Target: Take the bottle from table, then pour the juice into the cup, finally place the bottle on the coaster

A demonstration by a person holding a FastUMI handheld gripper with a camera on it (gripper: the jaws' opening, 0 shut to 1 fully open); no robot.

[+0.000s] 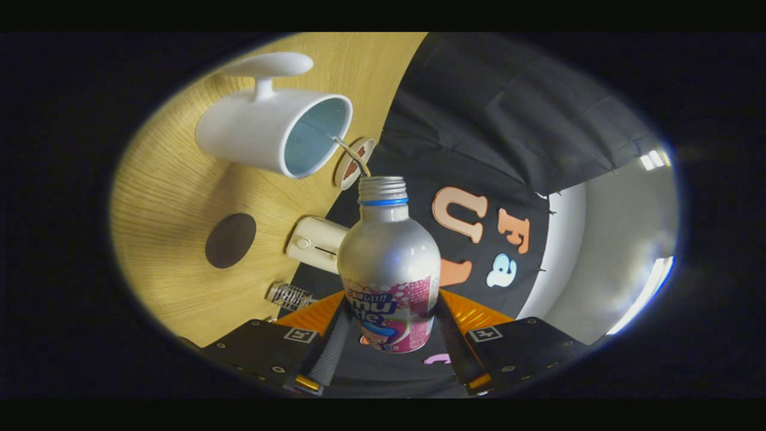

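Both fingers of the hand-held gripper [389,335] pinch the bottle [389,269] at its labelled lower body. Its smooth metal shell is probably slippery, so this wide section suits gripping while tilting toward the cup [269,134].

One bottle [389,263] — one cup [272,129] — one coaster [230,240].

Recording booth: black cloth wall [479,120], wooden table [173,197].

gripper [389,326]: black screwed finger mounts, square fiducial marker on each.
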